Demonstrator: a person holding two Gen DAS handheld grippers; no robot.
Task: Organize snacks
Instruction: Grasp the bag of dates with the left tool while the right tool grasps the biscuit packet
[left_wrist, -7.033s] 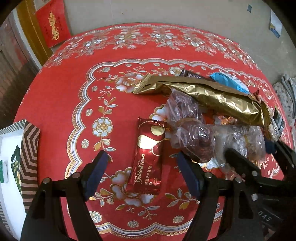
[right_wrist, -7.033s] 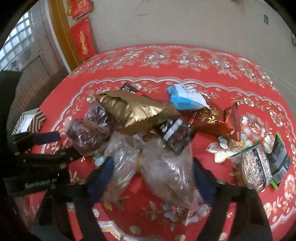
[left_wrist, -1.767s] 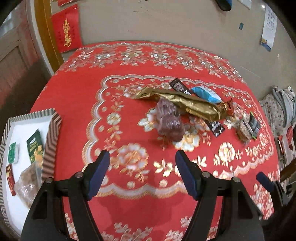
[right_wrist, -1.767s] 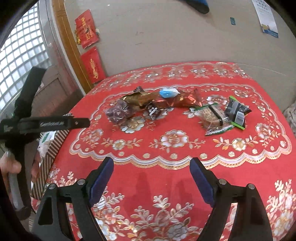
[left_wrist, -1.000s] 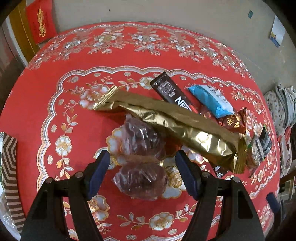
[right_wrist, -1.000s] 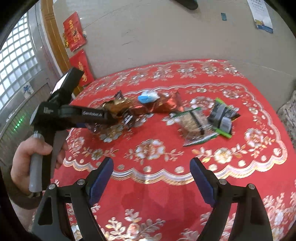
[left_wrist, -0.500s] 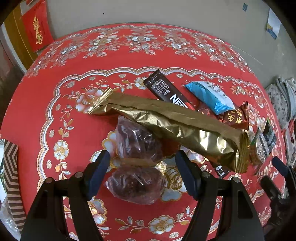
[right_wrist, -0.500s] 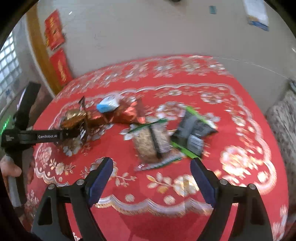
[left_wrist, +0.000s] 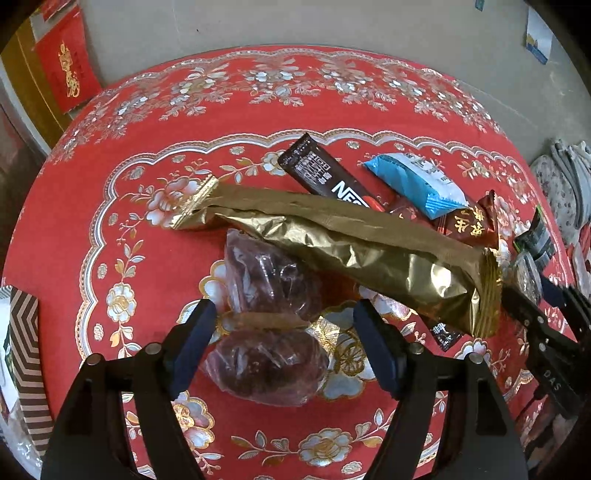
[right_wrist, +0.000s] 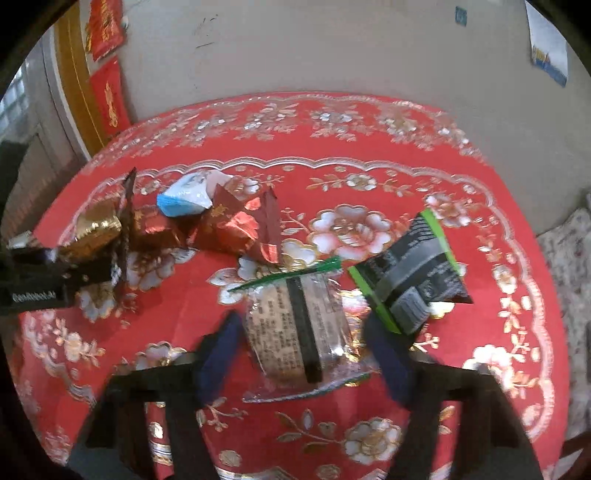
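On the worktop: a red flowered cloth (left_wrist: 110, 206) holds a pile of snacks, and a striped box (left_wrist: 27, 354) sits at the left edge.
Left hand-held gripper (left_wrist: 282, 343): its jaws are closing around the clear double pack of dark red sweets (left_wrist: 271, 325). The pack lies between the pads, but the pads are not pressing on it yet.
Right hand-held gripper (right_wrist: 304, 360): its jaws are closing too, with the clear rice cracker pack with a black band (right_wrist: 295, 328) between them. That view is blurry (the pads look just beside the pack, not squeezing it).
Other snacks: a long gold foil bag (left_wrist: 343, 251) lies over the far end of the sweets pack. Behind it are a dark Nescafe stick (left_wrist: 325, 173), a blue and white packet (left_wrist: 417, 184) and a shiny red packet (left_wrist: 469, 225). A black and green packet (right_wrist: 413, 273) rests just beside the cracker pack.
Step now: I think each hand is picking up one snack.
Next move: pinch gently so nothing gets crushed, lift the sweets clear of the gold bag, then likely carry both to the striped box.
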